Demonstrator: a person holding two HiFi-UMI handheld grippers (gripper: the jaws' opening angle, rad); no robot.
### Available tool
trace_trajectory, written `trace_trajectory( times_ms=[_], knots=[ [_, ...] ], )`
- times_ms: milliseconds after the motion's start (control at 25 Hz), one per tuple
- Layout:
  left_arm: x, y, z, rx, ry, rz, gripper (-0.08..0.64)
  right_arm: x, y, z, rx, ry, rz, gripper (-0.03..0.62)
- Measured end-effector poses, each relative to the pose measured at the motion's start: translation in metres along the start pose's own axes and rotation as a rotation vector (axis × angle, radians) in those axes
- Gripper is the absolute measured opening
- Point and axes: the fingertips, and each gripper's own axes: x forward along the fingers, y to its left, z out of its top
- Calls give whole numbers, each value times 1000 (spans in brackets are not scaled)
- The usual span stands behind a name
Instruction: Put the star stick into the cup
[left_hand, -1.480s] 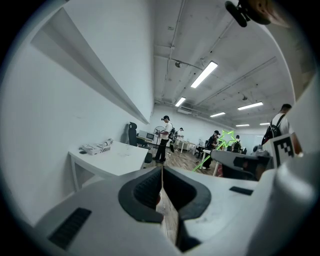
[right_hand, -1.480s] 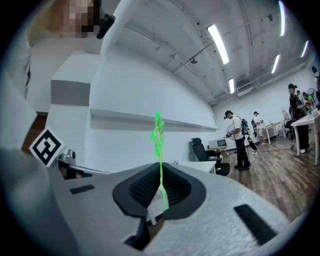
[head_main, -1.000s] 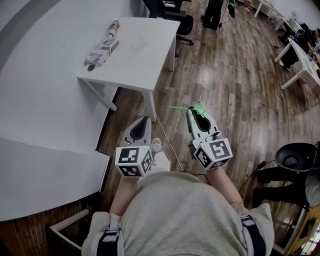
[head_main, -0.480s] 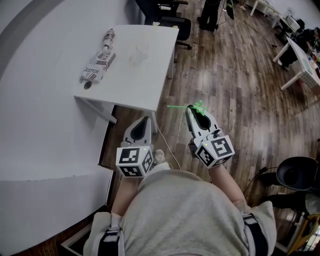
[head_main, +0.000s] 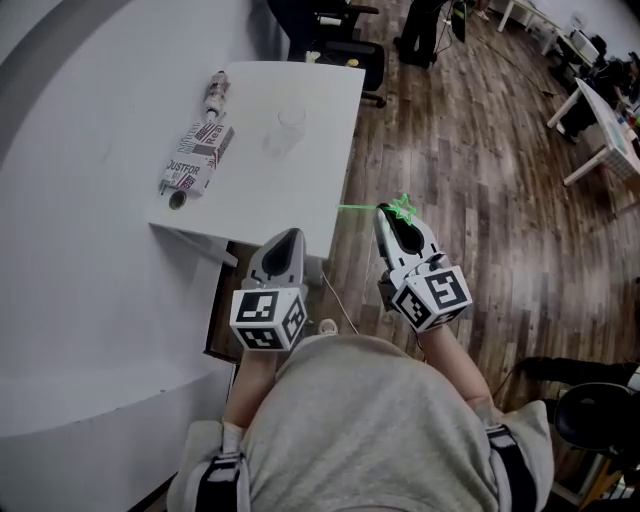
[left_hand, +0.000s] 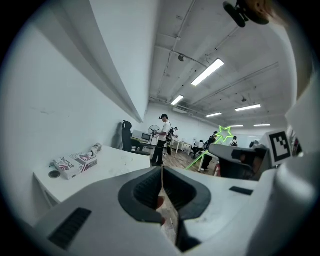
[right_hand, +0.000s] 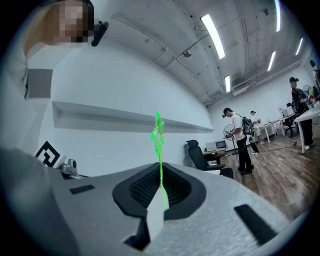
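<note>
over the last second the white table had slid down the head view toward the person, so its near corner now lay just ahead of the two grippers rather than well beyond them; i took that as the walk-up nearly done. the clear cup now showed plainly, standing upright toward the far end of the tabletop, with a printed carton and a small bottle-like thing to its left, apart from it. the right gripper had its jaws pressed together on the stem of the green star stick. the star sat just past the jaw tips, and the thin stem ran off to the left over the wooden floor. in the right gripper view the star stick rose straight out from between the closed jaws. the left gripper had its jaws closed on nothing, and it hung level with the right one, near the table's corner. the stick was well apart from the cup, so a forward reach over the table and a turn of the stem downward would probably be needed.
</note>
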Motion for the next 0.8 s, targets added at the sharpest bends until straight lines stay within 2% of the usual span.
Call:
trace_trajectory(
  times_ms=[280, 520, 800],
  knots=[
    [36, 34, 9, 21, 9, -24, 9, 52, -10, -6, -5, -1, -3, 11],
    [58, 56, 11, -3, 24, -53, 9, 89, -15, -10, -1, -4, 0, 11],
    [74, 73, 16, 11, 17, -12, 9, 114, -24, -12, 0, 16, 7, 11]
  ],
)
